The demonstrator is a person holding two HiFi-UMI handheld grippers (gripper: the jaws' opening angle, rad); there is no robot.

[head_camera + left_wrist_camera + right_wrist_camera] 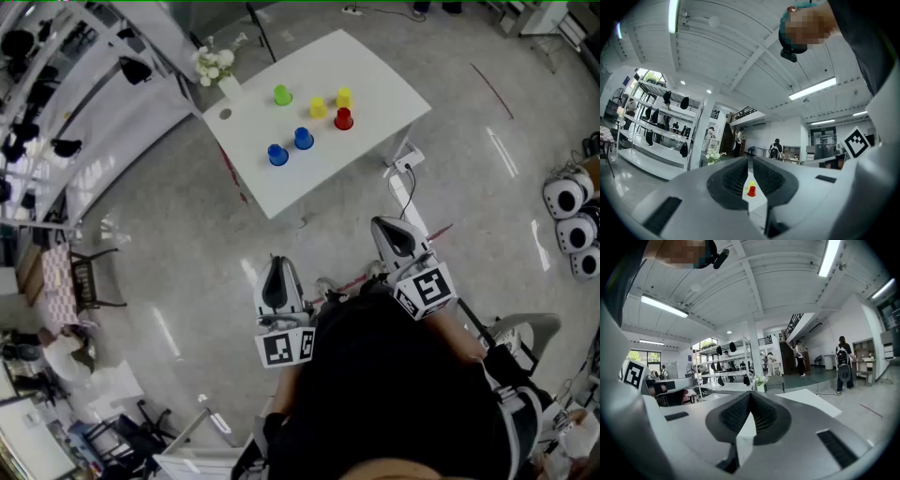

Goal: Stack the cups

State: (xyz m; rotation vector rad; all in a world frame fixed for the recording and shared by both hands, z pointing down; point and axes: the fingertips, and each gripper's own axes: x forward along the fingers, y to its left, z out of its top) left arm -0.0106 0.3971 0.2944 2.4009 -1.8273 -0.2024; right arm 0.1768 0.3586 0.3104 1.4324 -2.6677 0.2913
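**A:** Where are the cups?

**B:** Only the head view shows them all. They stand on the white counter (375, 75), at 12 o'clock from the person, well apart from both grippers. Take the yellow cup (318, 108) as the centre. The green cup (282, 95) is at 10 o'clock, the second yellow cup (344, 97) at 2 and the red cup (343, 119) at 4. The blue cup (303, 139) is at 7, with the second blue cup (277, 155) at its own 8 o'clock. All six stand singly, none inside another.

**A:** And the grippers?

**B:** The left gripper (277, 261) and right gripper (380, 225) are held over the floor (169, 216), both pointing toward the counter. From above I can't read the jaws. Each gripper's own view settles it: the pads are pressed together at the tips with nothing pinched.

**A:** Do those views add anything?

**B:** The left gripper view frames the red cup in the narrow slit below the closed tips, far off, with a bit of yellow just above it. The right gripper view shows only white counter surface in its slit. It also shows the flowers (761, 379) at 12 o'clock above the jaws, and a person with a backpack (843, 363) at 3 o'clock. The head view shows the flowers at the counter's 9 o'clock corner.
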